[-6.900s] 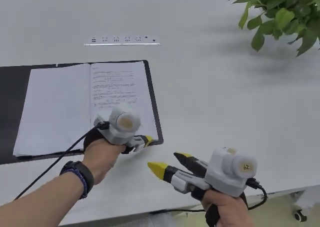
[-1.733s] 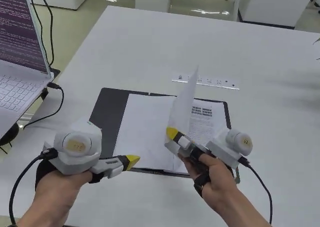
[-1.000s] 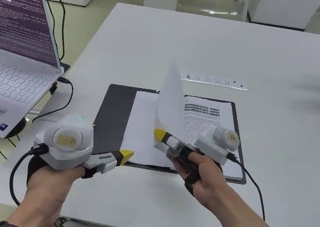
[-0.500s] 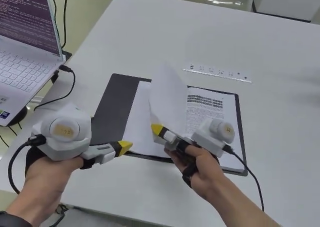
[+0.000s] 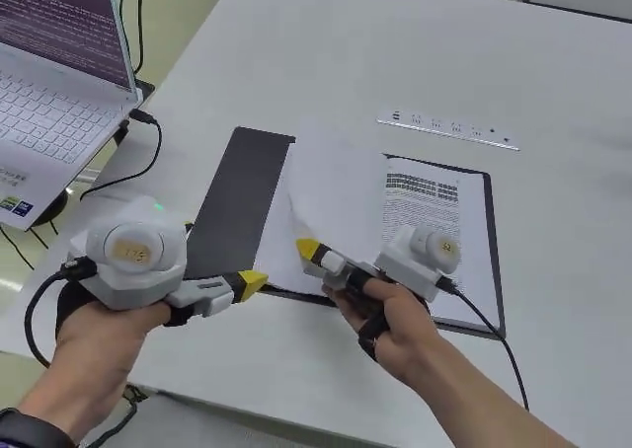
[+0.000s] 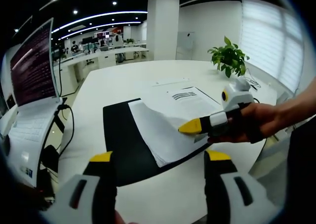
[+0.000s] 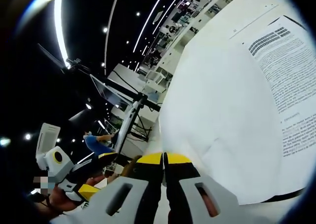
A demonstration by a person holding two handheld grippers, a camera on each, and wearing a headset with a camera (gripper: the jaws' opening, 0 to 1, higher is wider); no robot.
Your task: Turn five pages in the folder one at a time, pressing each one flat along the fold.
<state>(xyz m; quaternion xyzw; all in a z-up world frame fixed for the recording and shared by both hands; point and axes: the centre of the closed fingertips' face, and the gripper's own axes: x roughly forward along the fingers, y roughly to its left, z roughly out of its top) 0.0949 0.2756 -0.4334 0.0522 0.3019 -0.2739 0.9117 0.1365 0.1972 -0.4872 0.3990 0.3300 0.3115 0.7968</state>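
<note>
Folder on white office table, right gripper fingers clamping page, left gripper fingers apart.

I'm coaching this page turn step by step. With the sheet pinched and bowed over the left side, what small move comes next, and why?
Probably lower the right tool down and left until the pinched page lies flat in the folder, then release. Its jaws are shut on the page's near edge, the page bows above the folder, and the open left tool hovers nearby.
</note>
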